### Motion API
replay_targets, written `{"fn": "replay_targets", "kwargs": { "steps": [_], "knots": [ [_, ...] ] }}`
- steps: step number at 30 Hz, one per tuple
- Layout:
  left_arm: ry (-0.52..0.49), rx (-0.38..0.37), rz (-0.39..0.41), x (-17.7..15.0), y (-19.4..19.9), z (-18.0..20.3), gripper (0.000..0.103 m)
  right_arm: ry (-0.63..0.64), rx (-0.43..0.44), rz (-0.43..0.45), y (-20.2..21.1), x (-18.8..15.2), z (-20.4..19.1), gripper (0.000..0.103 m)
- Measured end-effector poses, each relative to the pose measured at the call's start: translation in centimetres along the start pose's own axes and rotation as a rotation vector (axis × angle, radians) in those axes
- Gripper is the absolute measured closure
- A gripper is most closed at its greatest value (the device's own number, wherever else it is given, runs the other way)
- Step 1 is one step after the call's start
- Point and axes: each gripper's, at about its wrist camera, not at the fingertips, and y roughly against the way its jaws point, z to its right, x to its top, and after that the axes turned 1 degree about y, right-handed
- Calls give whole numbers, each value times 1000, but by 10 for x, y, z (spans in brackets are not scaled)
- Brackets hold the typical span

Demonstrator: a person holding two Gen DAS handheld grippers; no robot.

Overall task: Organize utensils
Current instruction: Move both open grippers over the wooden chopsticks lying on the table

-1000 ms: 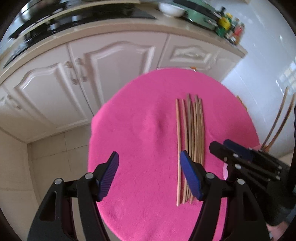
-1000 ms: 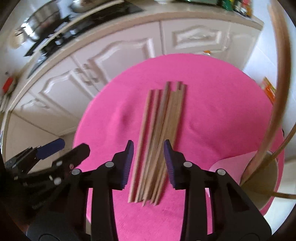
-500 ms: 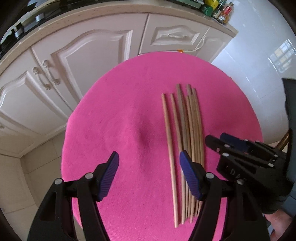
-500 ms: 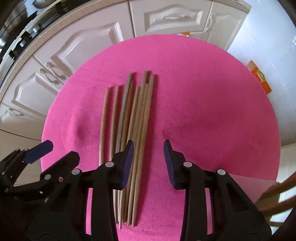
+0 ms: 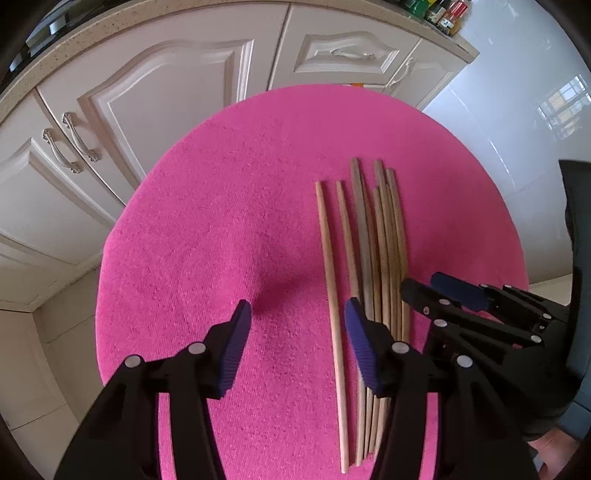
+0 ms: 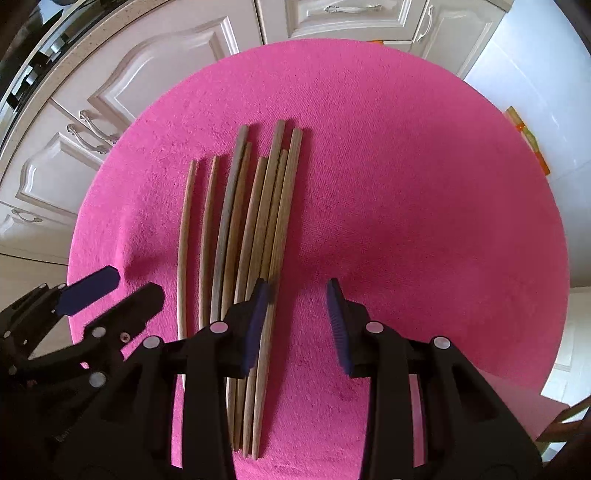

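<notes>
Several wooden chopsticks (image 5: 373, 258) (image 6: 255, 221) lie side by side on a round table under a pink cloth (image 5: 221, 221) (image 6: 406, 184). My left gripper (image 5: 297, 317) hovers over the near end of the row, and its jaws are closing. The leftmost chopstick (image 5: 330, 266) shows in the gap just inside the right finger, with no pad pressing on it. My right gripper (image 6: 297, 295) points down beside the row's right side, part open over bare cloth, its left finger over the rightmost sticks. Each gripper also shows in the other's view: the right gripper (image 5: 443, 291) and the left gripper (image 6: 110, 291).
White cabinet doors (image 5: 166, 92) with metal handles stand behind the table under a countertop (image 5: 110, 33) carrying bottles (image 5: 443, 14). A pale pink holder edge (image 6: 517, 391) with wooden sticks sits at the lower right. An orange item (image 6: 532, 144) lies on the floor.
Both grippers have come down toward the table, so the chopsticks look larger. The left jaws have narrowed. The holder has slid almost out of the right wrist view.
</notes>
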Motion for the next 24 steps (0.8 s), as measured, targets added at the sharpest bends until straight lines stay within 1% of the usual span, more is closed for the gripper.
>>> {"fn": "replay_targets", "kwargs": {
  "steps": [4, 7, 12, 18, 24],
  "knots": [
    [0, 7, -8, 4, -4, 0, 51, -12, 17, -12, -2, 6, 3, 70],
    [-20, 35, -20, 4, -6, 0, 50, -29, 14, -28, -1, 9, 7, 70],
    [12, 20, -23, 6, -3, -9, 50, -49, 6, -50, -3, 13, 6, 70],
    [-3, 21, -32, 5, -2, -6, 50, -48, 6, -75, -6, 21, 5, 70],
    [11, 15, -42, 0, 0, -7, 50, -51, -5, -109, -7, 23, 5, 70]
  ]
}}
